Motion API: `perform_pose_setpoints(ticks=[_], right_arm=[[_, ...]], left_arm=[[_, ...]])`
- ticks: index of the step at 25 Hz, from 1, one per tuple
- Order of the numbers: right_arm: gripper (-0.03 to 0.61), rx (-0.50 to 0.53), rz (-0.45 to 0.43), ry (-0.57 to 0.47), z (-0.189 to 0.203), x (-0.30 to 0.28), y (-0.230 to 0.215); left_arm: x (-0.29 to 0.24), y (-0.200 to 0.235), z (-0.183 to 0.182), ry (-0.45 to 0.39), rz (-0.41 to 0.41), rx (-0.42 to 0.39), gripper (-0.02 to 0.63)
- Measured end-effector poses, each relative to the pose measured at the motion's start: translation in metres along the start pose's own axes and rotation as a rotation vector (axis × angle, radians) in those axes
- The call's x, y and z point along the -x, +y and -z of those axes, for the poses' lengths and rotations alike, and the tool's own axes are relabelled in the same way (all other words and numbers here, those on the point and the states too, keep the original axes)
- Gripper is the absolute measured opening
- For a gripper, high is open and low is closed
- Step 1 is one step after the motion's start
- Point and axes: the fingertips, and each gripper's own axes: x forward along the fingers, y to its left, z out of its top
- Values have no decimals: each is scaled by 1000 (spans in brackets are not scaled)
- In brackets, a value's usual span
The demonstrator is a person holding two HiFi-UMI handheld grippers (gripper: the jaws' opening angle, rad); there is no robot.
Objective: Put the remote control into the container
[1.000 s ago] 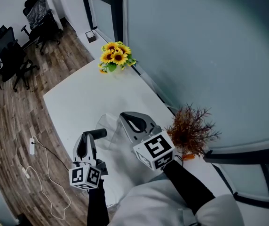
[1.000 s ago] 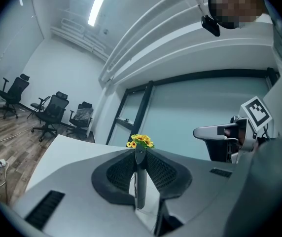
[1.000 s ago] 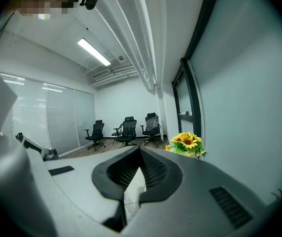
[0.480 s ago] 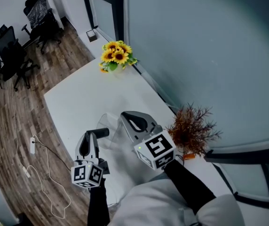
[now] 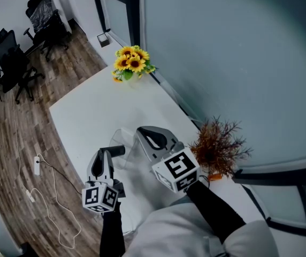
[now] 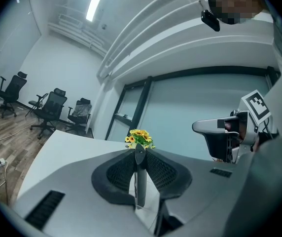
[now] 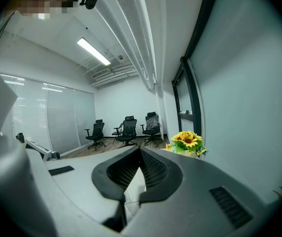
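Note:
My left gripper [image 5: 113,152] hovers over the near part of the white table [image 5: 94,111]. Its jaws are shut on a thin dark strip, the remote control [image 6: 140,179], seen edge-on between the pads. A clear plastic container [image 5: 121,140] stands on the table just beyond the left gripper and to the left of my right gripper [image 5: 152,137]; both grippers hide part of it. The right gripper [image 7: 135,179] is shut with nothing between its jaws. It shows at the right in the left gripper view [image 6: 219,132].
A bunch of sunflowers [image 5: 131,62] stands at the table's far end beside the glass wall. A dried brown plant [image 5: 217,148] stands close to the right of the right gripper. Office chairs [image 5: 14,63] and a floor cable [image 5: 40,167] lie left of the table.
The left gripper has crept slightly to the right, toward the container. The right gripper has hardly moved.

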Motion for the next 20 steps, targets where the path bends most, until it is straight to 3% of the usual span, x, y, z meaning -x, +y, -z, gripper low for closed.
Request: perform_pose_setpoints(ticks=[20], right_arm=[[5, 0, 6, 3, 1, -2, -2]], left_arm=[[-10, 1, 4, 28, 16, -4, 72]])
